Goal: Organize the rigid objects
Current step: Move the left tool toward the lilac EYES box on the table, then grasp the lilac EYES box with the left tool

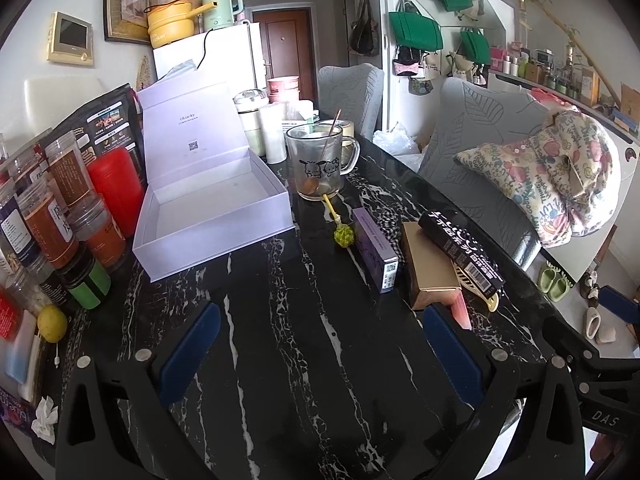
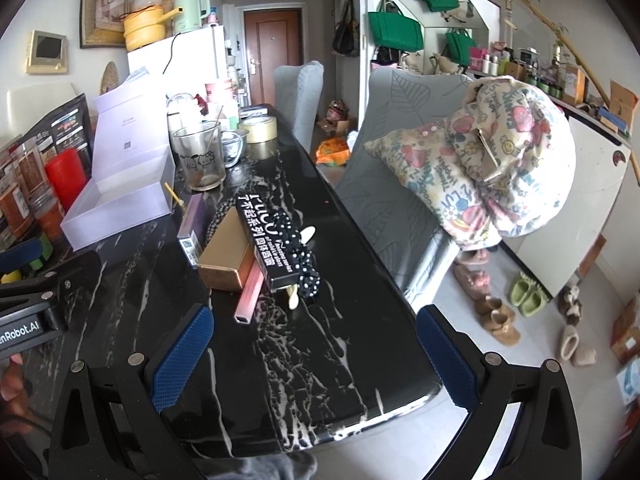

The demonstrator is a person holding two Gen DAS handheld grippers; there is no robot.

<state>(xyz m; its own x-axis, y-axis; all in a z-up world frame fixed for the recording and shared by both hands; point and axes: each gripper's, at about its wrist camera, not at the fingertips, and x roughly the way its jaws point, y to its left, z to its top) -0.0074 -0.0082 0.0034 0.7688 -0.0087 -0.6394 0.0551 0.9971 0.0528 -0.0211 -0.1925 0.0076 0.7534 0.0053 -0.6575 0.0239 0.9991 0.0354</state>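
An open, empty lilac box (image 1: 212, 208) (image 2: 116, 204) sits on the black marble table (image 1: 304, 320). To its right lie a slim purple box (image 1: 376, 248) (image 2: 192, 224), a gold box (image 1: 430, 268) (image 2: 226, 256) and a long black box (image 1: 460, 248) (image 2: 266, 240) resting across the gold one. A pink slim box (image 2: 250, 296) and a cream hair clip (image 2: 294, 298) poke out beneath them. My left gripper (image 1: 320, 356) hovers open over bare table, short of the boxes. My right gripper (image 2: 316, 360) is open near the table's right edge, just before the pink box.
A glass mug (image 1: 320, 164) with a stick and a green ball on a stick (image 1: 343, 236) stand behind the boxes. Several jars (image 1: 60, 208), a red canister (image 1: 116, 188) and a lemon (image 1: 52, 322) crowd the left. Grey chairs (image 1: 480, 152) with a cushion (image 1: 552, 176) flank the right edge.
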